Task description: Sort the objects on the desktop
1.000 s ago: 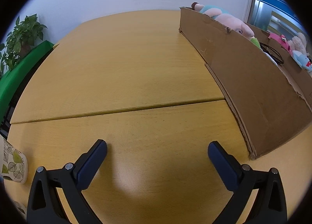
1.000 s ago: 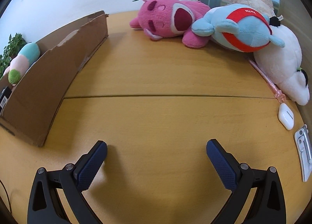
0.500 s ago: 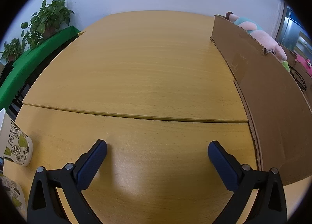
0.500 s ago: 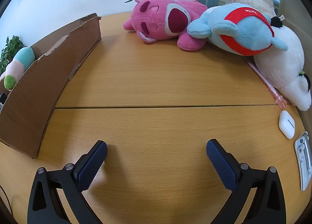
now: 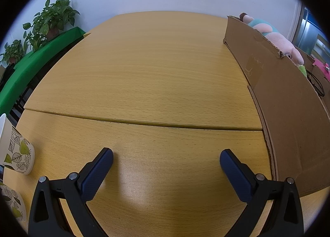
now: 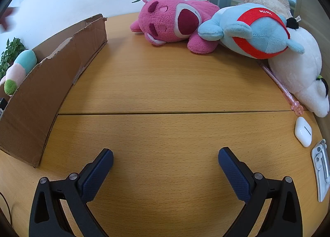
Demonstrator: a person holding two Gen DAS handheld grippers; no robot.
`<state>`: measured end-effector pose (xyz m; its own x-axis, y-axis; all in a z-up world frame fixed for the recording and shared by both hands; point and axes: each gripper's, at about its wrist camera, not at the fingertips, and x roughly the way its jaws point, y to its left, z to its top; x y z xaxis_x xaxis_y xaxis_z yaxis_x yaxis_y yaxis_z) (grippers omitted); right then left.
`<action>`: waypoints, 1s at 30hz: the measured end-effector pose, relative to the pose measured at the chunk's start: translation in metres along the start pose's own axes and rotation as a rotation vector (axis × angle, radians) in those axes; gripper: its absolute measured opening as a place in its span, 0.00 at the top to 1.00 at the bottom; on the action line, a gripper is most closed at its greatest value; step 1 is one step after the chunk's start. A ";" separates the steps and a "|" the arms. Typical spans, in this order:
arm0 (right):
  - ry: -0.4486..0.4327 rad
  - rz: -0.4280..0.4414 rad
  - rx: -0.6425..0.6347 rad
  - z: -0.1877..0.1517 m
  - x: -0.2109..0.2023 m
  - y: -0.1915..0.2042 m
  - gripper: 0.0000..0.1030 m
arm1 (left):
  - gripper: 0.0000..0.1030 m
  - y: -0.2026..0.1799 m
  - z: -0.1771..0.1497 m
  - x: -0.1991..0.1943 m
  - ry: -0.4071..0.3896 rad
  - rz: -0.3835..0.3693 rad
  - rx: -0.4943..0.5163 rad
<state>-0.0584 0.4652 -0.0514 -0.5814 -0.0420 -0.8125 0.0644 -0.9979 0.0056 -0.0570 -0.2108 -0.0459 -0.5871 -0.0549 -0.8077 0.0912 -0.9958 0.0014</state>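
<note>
Both views have turned a little since a second ago. The left gripper and right gripper hover with fingers spread, holding nothing. The pink plush lies unsorted on the table, right of the cardboard box.

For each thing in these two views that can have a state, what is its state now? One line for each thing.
left gripper: open, holds nothing.
right gripper: open, holds nothing.
cardboard box: open at the top, a pastel plush toy inside.
pink plush bear: lying on the table.
blue plush toy: lying on the white plush toy.
earbud case: shut, lying flat.
paper cup: tipped on its side.
</note>
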 end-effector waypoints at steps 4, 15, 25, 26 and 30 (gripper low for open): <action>0.000 0.000 0.000 0.000 0.000 0.000 0.00 | 0.00 0.000 0.000 0.000 0.000 0.000 0.000; 0.000 0.000 -0.001 0.000 0.000 0.000 0.00 | 0.00 0.000 0.000 0.000 0.000 0.000 -0.001; 0.000 -0.001 0.000 0.000 0.000 -0.001 0.00 | 0.00 0.000 0.001 0.000 0.001 0.001 -0.001; 0.000 -0.001 0.000 0.001 0.001 -0.001 0.00 | 0.00 0.000 0.001 0.000 0.001 0.001 -0.001; 0.000 -0.002 0.000 0.001 0.001 -0.001 0.00 | 0.00 0.000 0.001 0.000 0.001 0.001 -0.001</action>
<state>-0.0601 0.4658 -0.0520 -0.5818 -0.0403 -0.8124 0.0636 -0.9980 0.0039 -0.0578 -0.2105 -0.0457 -0.5864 -0.0562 -0.8081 0.0932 -0.9956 0.0017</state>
